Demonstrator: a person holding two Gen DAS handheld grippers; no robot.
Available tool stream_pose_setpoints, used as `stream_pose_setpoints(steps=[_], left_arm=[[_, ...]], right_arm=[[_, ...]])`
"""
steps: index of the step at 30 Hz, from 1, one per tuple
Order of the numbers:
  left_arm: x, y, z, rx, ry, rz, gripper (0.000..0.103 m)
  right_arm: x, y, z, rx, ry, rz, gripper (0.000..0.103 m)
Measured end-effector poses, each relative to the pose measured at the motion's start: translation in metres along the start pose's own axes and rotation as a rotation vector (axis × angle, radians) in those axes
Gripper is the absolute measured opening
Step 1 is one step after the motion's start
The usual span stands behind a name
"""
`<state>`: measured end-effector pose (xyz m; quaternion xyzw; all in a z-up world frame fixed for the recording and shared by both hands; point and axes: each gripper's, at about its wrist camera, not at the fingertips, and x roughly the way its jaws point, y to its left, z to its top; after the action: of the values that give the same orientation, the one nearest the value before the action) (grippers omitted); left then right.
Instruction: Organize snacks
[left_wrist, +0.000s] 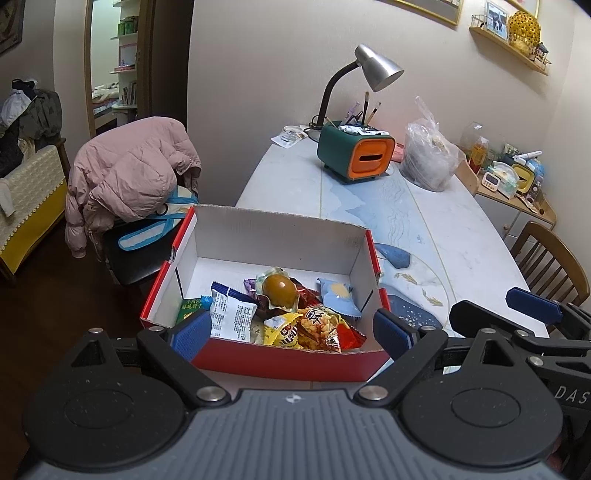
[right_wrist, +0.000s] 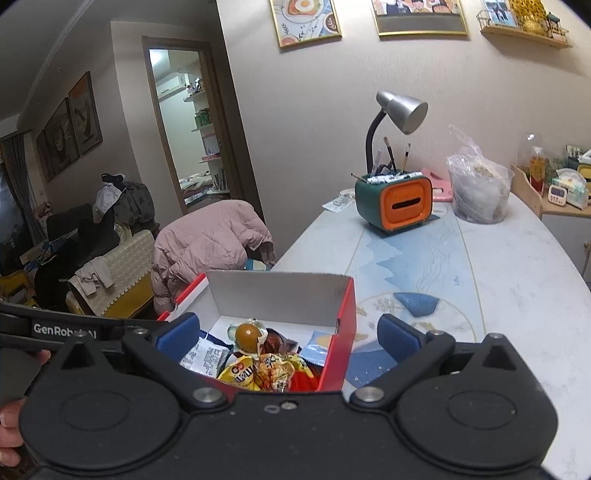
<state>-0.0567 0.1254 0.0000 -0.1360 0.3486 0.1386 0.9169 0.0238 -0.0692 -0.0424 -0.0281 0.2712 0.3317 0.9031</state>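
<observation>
1. Left gripper: jaws spread wide, nothing between the blue pads. It hovers over the near edge of the box.
2. Right gripper: jaws also spread wide, holding nothing. It sits just right of the left one; its pad shows at the right edge of the left view. Its left pad is over the box's left side, its right pad over the table beyond the box's right wall.
3. The box is red outside, white inside, lidless, and stands on the table's near left corner.
4. All snacks lie in the box, piled toward its near half; the far half of the floor is bare.
5. Pile contents:
   - wrapped brown egg on top, middle
   - white packet with a blue edge, left of the egg
   - green packet against the left wall, partly behind the left pad
   - yellow packet and orange-red chip bag at the front, touching
   - pale blue packet against the right wall
   - dark red and purple wrappers under the egg; print is unreadable
6. Rest of the table, far end, well apart from the box: green-orange holder with brushes, grey lamp behind it, tied plastic bag to its right.
7. A chair with a pink jacket stands left of the table, just beyond the box.
</observation>
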Motion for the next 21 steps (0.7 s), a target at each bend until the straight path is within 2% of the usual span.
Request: stream_pose_setpoints(steps=[15, 21], left_arm=[[-0.009, -0.003, -0.005, 0.007, -0.014, 0.010, 0.095], [-0.013, -0.006, -0.005, 0.009, -0.031, 0.019, 0.095]], right_arm=[[-0.007, -0.002, 0.003, -0.001, 0.004, -0.006, 0.103], [-0.007, -0.003, 0.010, 0.002, 0.038, -0.014, 0.102]])
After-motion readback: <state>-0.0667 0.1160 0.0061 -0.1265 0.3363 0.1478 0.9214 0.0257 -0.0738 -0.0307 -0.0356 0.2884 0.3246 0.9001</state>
